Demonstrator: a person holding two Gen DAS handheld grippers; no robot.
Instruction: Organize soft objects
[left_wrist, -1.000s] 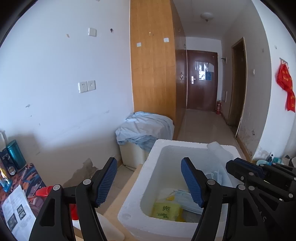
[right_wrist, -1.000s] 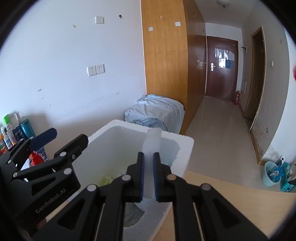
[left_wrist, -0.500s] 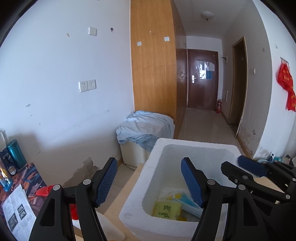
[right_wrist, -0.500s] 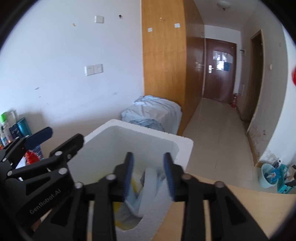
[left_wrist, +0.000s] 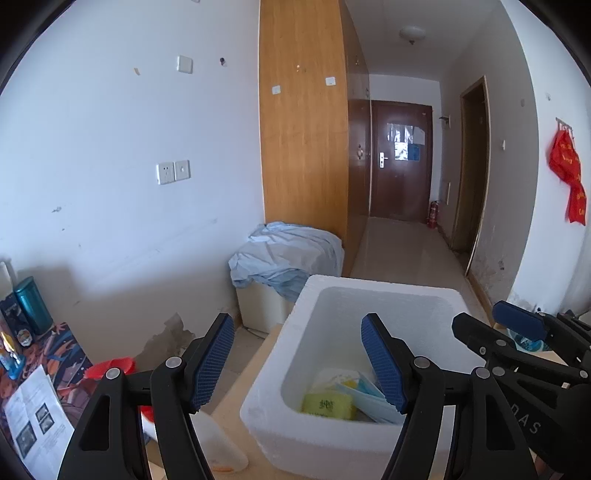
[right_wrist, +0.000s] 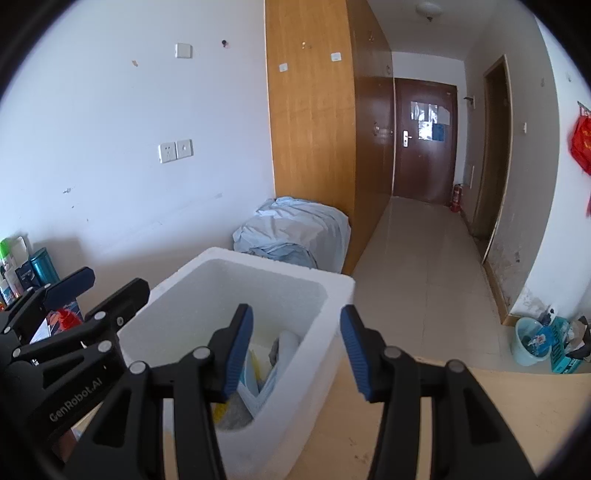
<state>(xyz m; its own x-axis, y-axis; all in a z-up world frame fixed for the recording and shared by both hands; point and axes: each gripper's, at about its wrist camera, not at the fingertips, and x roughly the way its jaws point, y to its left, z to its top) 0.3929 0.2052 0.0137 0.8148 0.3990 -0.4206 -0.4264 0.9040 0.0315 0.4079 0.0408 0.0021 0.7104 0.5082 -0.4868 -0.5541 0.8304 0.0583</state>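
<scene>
With both grippers hanging over the foam box (right_wrist: 334, 295), nothing's held.
Right gripper (right_wrist: 296, 350) jaws just opened, empty; left gripper (left_wrist: 297, 365) spread wide too. Soft packs (left_wrist: 354, 391) sit inside the box.

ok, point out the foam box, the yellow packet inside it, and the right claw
foam box (left_wrist: 384, 286): left wrist view, on the far rim.
yellow packet (left_wrist: 327, 402): left wrist view, on its printed top face.
right claw (right_wrist: 295, 350): right wrist view, midway between the blue fingertips, open above the box.
</scene>
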